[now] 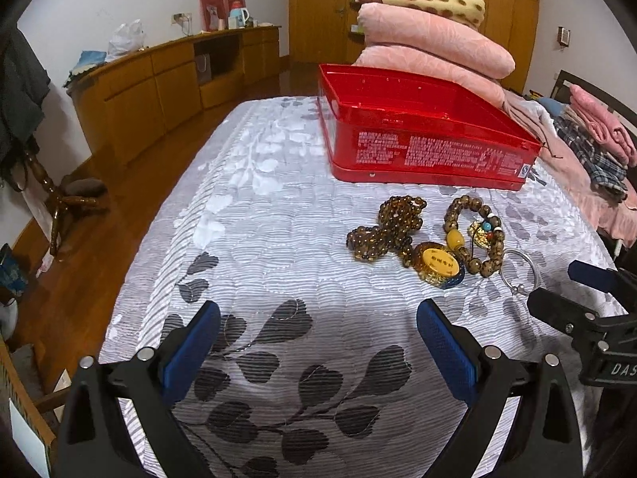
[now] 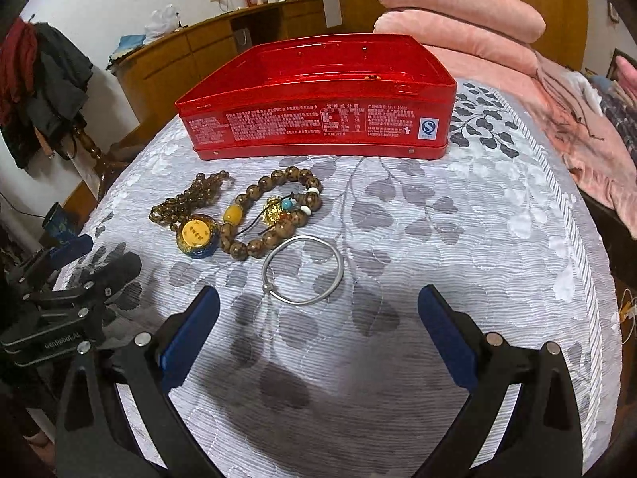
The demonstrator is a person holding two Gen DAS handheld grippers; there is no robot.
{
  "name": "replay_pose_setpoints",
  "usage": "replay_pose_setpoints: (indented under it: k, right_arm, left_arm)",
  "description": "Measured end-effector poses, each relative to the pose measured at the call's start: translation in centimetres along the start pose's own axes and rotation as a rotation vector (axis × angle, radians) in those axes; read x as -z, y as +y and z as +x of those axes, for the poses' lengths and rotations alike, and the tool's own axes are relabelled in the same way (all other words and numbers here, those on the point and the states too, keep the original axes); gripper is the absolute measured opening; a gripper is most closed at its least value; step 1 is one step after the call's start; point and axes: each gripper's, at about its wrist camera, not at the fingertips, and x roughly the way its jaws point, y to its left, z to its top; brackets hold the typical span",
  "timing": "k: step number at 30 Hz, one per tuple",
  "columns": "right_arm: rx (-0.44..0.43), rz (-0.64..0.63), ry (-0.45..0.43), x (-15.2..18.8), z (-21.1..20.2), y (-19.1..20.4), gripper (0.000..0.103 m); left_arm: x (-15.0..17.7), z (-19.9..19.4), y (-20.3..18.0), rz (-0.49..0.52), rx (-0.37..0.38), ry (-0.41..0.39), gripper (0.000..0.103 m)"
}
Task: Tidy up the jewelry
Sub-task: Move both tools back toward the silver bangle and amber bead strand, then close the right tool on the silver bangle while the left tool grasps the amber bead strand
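Observation:
An open red tin box (image 1: 422, 135) (image 2: 318, 119) stands on the patterned bedspread. In front of it lie a brown bead necklace (image 1: 382, 227) (image 2: 191, 199) with a yellow pendant (image 1: 438, 267) (image 2: 196, 236), a large-bead bracelet (image 1: 473, 235) (image 2: 274, 215) with a gold charm, and a silver bangle (image 1: 521, 271) (image 2: 302, 271). My left gripper (image 1: 318, 342) is open and empty, near and left of the jewelry. My right gripper (image 2: 318, 326) is open and empty, just short of the bangle.
Folded pink quilts (image 1: 438, 44) (image 2: 458, 12) are stacked behind the box. Pink blankets and clothes (image 1: 597, 135) lie at the right. The bed edge drops to a wooden floor (image 1: 103, 215) on the left, by a wooden cabinet (image 1: 159, 75).

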Motion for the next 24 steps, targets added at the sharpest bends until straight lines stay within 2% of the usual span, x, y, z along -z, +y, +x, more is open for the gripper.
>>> replay_pose_setpoints:
  k: [4,6,7,14,16,22,23,24]
  right_arm:
    - [0.018,-0.023,-0.005,-0.1,0.2,0.6,0.094]
    - [0.023,-0.027,0.003,-0.1,0.5,0.7,0.077]
    - [0.02,-0.024,0.021,-0.2,0.9,0.7,0.073]
    - [0.037,-0.039,0.029,-0.3,1.7,1.1,0.074]
    - [0.053,-0.049,0.027,-0.4,1.9,1.3,0.071]
    - [0.075,-0.037,0.015,-0.5,1.8,1.2,0.054]
    - [0.082,-0.035,0.013,-0.5,1.7,1.1,0.047]
    - [0.088,-0.029,0.009,-0.5,1.6,0.9,0.045]
  left_arm:
    - [0.0,0.0,0.0,0.002,0.004,0.0,0.097]
    - [0.0,0.1,-0.1,0.004,0.006,0.003,0.097]
    - [0.0,0.1,-0.1,0.003,0.009,0.004,0.097]
    - [-0.2,0.8,0.2,-0.011,0.025,0.035,0.097]
    - [-0.1,0.9,0.2,-0.012,0.028,0.04,0.097]
    - [-0.1,1.0,0.3,-0.022,0.034,0.043,0.097]
    - [-0.1,1.0,0.4,-0.024,0.035,0.042,0.097]
    - [-0.2,1.0,0.4,-0.025,0.035,0.042,0.097]
